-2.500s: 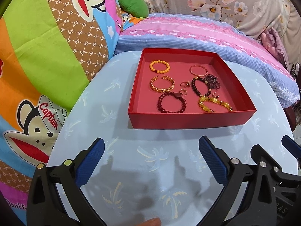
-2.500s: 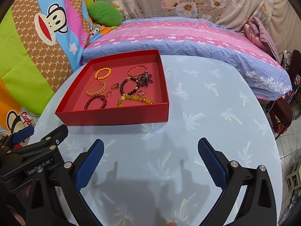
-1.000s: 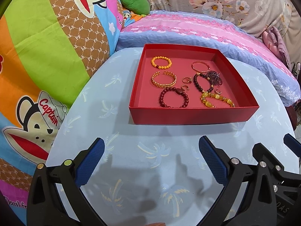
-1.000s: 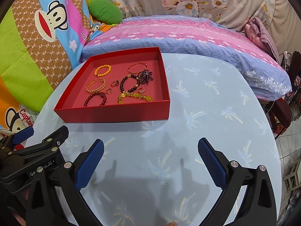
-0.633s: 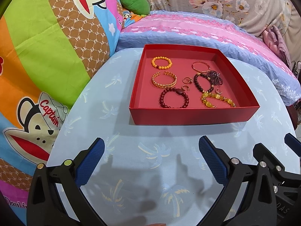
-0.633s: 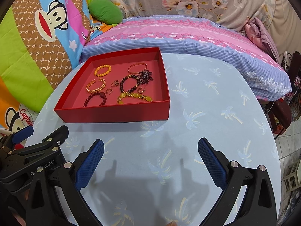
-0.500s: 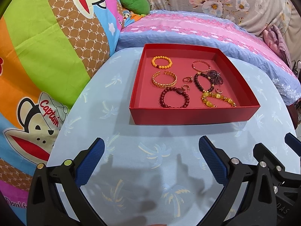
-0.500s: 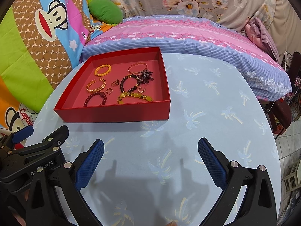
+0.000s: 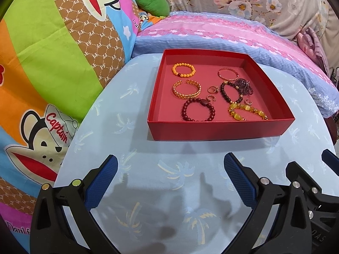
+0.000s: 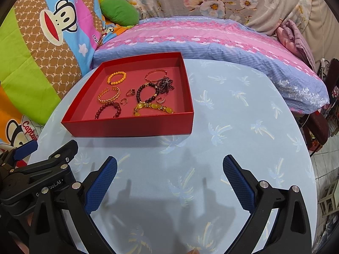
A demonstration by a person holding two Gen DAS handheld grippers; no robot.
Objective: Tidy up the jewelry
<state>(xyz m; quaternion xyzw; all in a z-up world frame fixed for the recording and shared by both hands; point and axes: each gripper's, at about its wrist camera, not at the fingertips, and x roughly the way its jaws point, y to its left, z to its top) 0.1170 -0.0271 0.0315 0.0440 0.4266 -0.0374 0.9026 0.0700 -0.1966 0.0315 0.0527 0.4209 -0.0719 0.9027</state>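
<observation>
Pale-blue palm-print surface [image 9: 148,169]: red tray [image 9: 220,130] of bracelets dead ahead of left tool [image 9: 170,178], upper left of right tool [image 10: 169,176]; both tools spread apart, empty.

Round table [image 10: 243,110] under pale blue palm-print cloth. Behind table: pink-and-blue striped mattress [image 10: 211,40], floral grey fabric [image 10: 211,0], green cushion [image 10: 119,10]. Left of table: cartoon monkey blanket [image 9: 53,42]. Right of table: tiled floor [image 10: 326,160].

The red tray [image 9: 220,130] now sits slightly nearer both cameras.
</observation>
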